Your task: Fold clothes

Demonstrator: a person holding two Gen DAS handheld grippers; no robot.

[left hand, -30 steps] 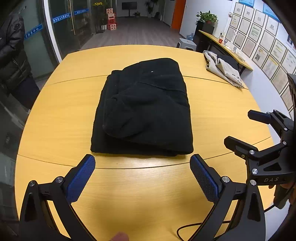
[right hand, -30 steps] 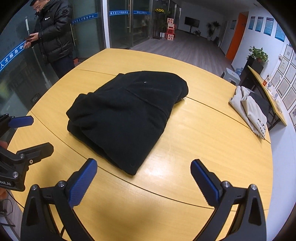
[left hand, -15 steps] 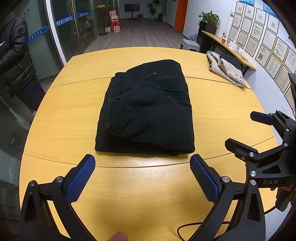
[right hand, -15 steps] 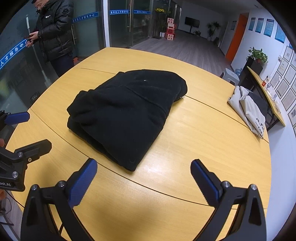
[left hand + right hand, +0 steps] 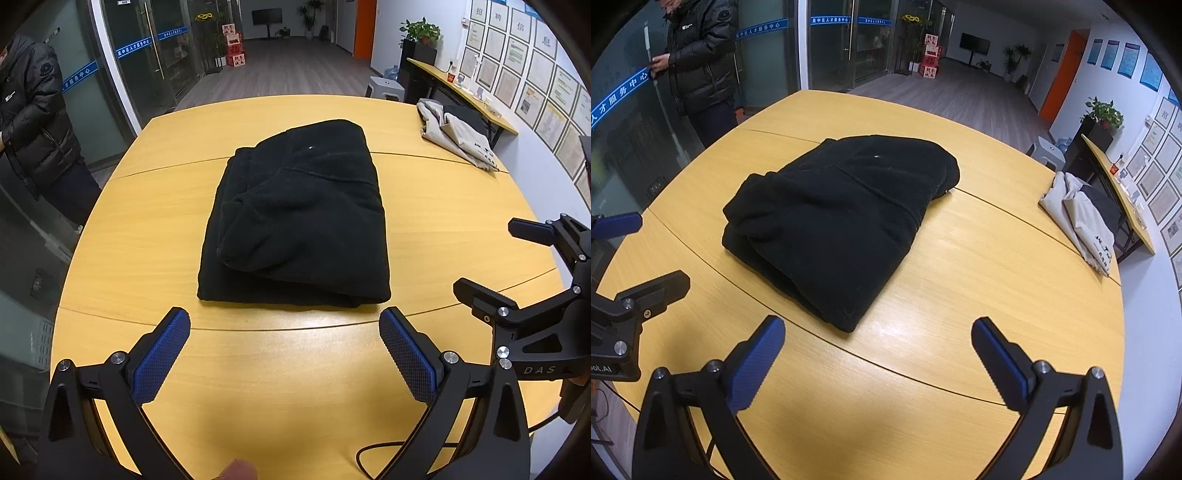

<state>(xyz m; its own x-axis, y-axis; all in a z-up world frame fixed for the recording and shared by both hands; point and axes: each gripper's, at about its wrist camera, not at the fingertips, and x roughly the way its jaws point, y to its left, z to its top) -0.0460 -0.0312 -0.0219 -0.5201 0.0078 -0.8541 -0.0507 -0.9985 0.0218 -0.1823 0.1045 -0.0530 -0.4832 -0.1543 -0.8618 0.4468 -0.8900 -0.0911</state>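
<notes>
"DAS" on right tool (image 5: 517, 258), "才服务中心" on blue door strip (image 5: 624, 88)

Two garments on one counter, two grippers over it.
One folded black fleece garment (image 5: 299, 218) at the middle of the yellow wooden counter (image 5: 443, 229); one crumpled grey cloth garment (image 5: 454, 136) at its far right corner; each gripper with two blue-padded fingers (image 5: 162, 354).
</notes>
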